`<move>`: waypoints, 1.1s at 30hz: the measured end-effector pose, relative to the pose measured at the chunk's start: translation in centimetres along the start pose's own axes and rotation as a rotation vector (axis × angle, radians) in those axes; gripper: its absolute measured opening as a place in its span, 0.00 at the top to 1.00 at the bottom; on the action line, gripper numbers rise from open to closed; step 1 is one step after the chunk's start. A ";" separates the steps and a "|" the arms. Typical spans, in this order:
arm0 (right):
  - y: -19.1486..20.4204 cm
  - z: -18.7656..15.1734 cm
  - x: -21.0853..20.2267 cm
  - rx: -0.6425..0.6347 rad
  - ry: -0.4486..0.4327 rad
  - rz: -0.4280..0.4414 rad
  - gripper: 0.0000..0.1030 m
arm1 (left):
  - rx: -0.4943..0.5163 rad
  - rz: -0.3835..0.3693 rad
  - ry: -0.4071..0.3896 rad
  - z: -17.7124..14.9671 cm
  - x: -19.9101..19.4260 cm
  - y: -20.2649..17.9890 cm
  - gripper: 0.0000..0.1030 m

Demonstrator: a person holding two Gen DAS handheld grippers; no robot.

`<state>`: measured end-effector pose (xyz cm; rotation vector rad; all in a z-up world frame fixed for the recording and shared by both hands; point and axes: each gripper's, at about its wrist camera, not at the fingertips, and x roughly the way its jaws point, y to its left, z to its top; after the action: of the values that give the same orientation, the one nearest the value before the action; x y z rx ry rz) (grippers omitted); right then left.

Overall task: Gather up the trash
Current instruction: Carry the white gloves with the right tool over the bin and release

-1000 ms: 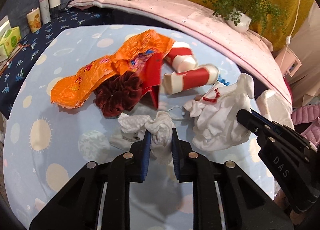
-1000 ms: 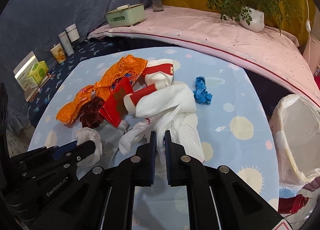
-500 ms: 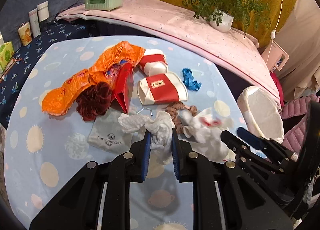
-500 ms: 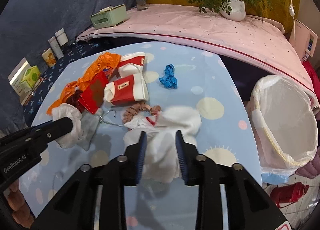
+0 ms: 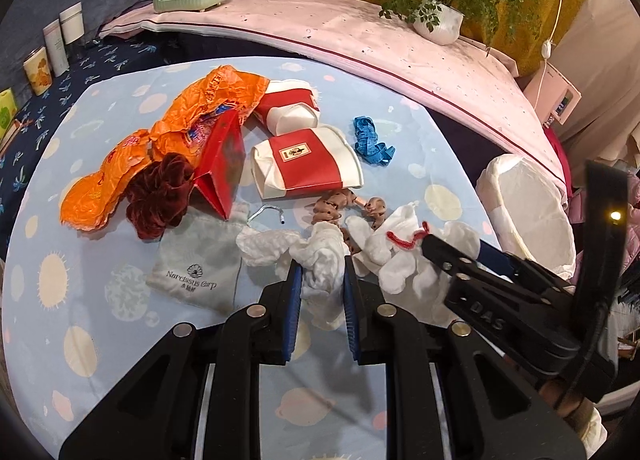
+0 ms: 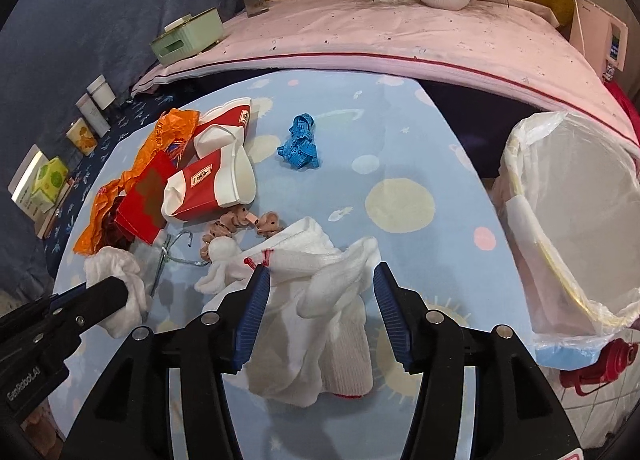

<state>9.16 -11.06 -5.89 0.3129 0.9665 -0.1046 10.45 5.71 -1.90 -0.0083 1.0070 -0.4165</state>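
My left gripper (image 5: 322, 272) is shut on a crumpled white tissue (image 5: 320, 260), held just above the blue spotted tablecloth (image 5: 120, 340). To its right, my right gripper (image 6: 322, 272) has its jaws opening. A pair of white gloves (image 6: 320, 300) with a red thread lies loose on the cloth between them, and the pads do not press on it. The bin lined with a white bag (image 6: 568, 220) stands off the table's right edge, close to the right gripper.
Further back on the table lie an orange wrapper (image 5: 192, 100), a red paper bag (image 5: 222, 164), two red-and-white paper cups (image 5: 308, 168), a blue tape measure (image 5: 370, 140), a dark red scrunchie (image 5: 156, 192), a brown scrunchie (image 5: 332, 208) and a grey pouch (image 5: 200, 256). A pink-covered ledge (image 6: 400, 40) runs behind.
The right gripper came down, opened and let go of the white gloves, which now lie on the cloth. The left gripper drifted toward the bin side, still holding the tissue.
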 end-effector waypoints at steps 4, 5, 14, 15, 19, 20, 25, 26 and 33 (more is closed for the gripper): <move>-0.2 0.2 1.3 -0.006 0.027 0.008 0.88 | 0.008 0.002 0.001 0.5 0.5 -0.5 0.82; -0.3 0.2 1.0 0.001 0.020 0.022 0.90 | 0.010 0.001 0.001 0.7 0.5 -0.6 0.82; -0.6 3.2 -5.9 0.003 -0.146 0.082 0.93 | 0.036 -0.030 -0.041 2.7 -0.7 -2.8 0.82; -0.8 3.6 -6.7 0.003 -0.163 0.081 0.93 | 0.045 -0.036 -0.049 3.0 -1.0 -3.3 0.82; -2.1 5.2 -9.4 0.018 -0.226 0.053 0.93 | 0.081 -0.077 -0.073 4.6 -1.9 -5.8 0.82; -2.7 5.5 -10.1 0.028 -0.240 0.039 0.93 | 0.088 -0.091 -0.073 4.9 -2.0 -6.4 0.82; -7.1 6.3 -12.7 0.096 -0.287 -0.035 0.93 | 0.151 -0.173 -0.070 6.6 -1.7 -11.0 0.82; -8.1 6.2 -12.9 0.110 -0.290 -0.050 0.93 | 0.162 -0.185 -0.068 6.8 -1.5 -11.8 0.82; -15.4 5.5 -13.0 0.214 -0.278 -0.166 0.93 | 0.290 -0.293 -0.034 7.5 1.1 -20.4 0.82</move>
<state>2.67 -28.04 4.40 0.4029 0.7040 -0.3957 10.32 -14.85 5.27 0.0984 0.9069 -0.8248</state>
